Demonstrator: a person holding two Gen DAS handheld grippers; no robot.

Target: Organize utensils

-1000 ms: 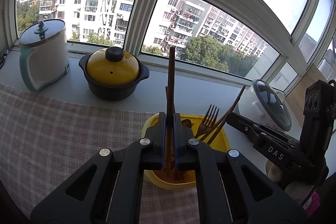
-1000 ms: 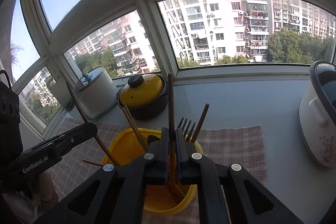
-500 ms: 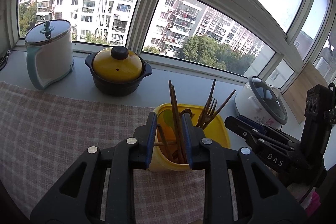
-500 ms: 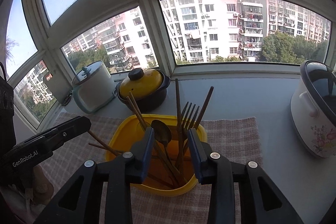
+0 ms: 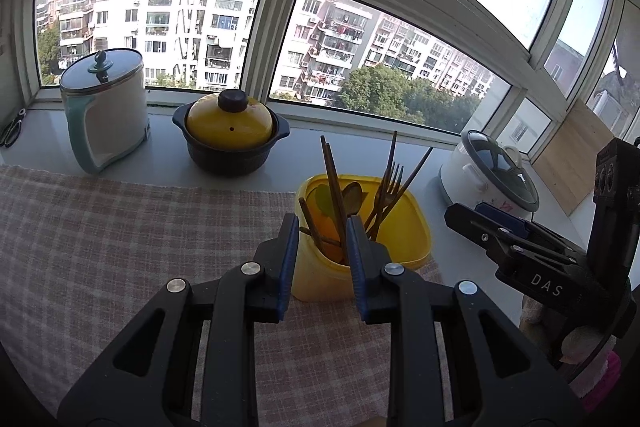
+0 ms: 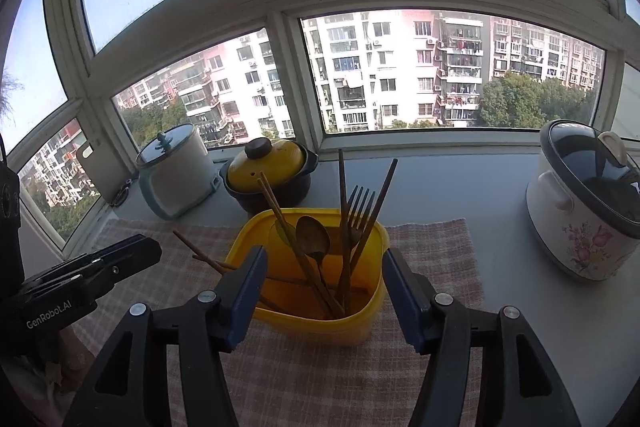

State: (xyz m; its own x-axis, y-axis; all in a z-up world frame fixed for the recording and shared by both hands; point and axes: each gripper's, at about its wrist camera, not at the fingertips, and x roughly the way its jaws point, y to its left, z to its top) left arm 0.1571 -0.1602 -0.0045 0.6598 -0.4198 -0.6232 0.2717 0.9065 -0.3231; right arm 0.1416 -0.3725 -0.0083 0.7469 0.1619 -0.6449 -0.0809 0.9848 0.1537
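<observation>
The step in hand looks like the release: the left claw [image 5: 322, 241] stands partly spread and the right claw [image 6: 322, 281] wide spread after its jaws have just been opening, and neither pinches anything. The chopsticks [image 6: 342, 227], the fork [image 6: 358, 211] and the spoon [image 6: 313, 237] all stand inside the yellow container [image 6: 320, 323] on the checked cloth [image 5: 120, 227] of the counter. I judge that the next move calls for drawing both claws away without knocking the upright handles, and I see no loose utensil outside the container

Black left gripper [image 5: 322, 223] and right gripper [image 6: 322, 263], blue pads, silver screws.
</observation>
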